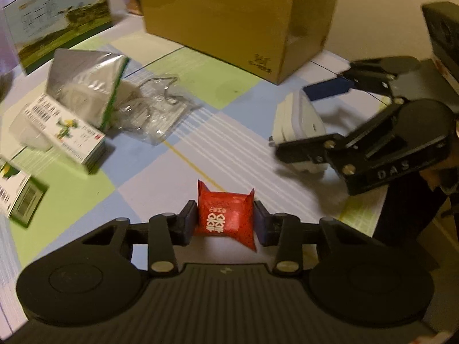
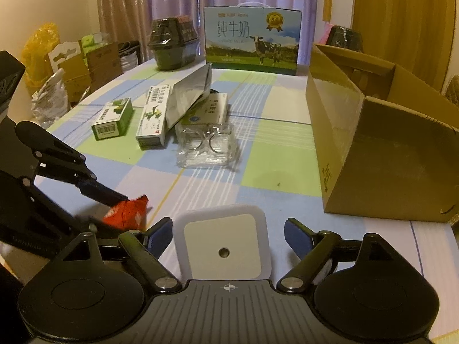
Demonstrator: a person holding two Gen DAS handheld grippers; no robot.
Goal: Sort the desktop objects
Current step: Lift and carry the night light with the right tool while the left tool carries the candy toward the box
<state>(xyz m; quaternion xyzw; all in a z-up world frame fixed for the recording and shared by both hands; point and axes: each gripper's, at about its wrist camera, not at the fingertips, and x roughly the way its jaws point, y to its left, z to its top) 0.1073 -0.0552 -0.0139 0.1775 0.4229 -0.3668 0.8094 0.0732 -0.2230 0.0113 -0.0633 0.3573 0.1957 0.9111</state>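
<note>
A red foil snack packet (image 1: 225,218) with white lettering sits between my left gripper's (image 1: 225,221) two pads, which press on its sides. The right wrist view shows the same red packet (image 2: 127,215) at the lower left, in the left gripper (image 2: 123,210), just above the checked tablecloth. A white square night-light plug (image 2: 223,243) lies on the cloth between the fingers of my right gripper (image 2: 228,236); the jaws stand open, with a gap at the right pad. From the left wrist view, the right gripper (image 1: 292,117) straddles that white plug (image 1: 298,123).
An open cardboard box (image 2: 373,157) stands at the right, also visible as the cardboard box (image 1: 229,23) ahead. Green medicine boxes (image 2: 113,119), a silver pouch (image 2: 189,94) and a clear plastic blister pack (image 2: 208,146) lie mid-table. A milk carton case (image 2: 252,40) and a dark container (image 2: 172,43) stand at the back.
</note>
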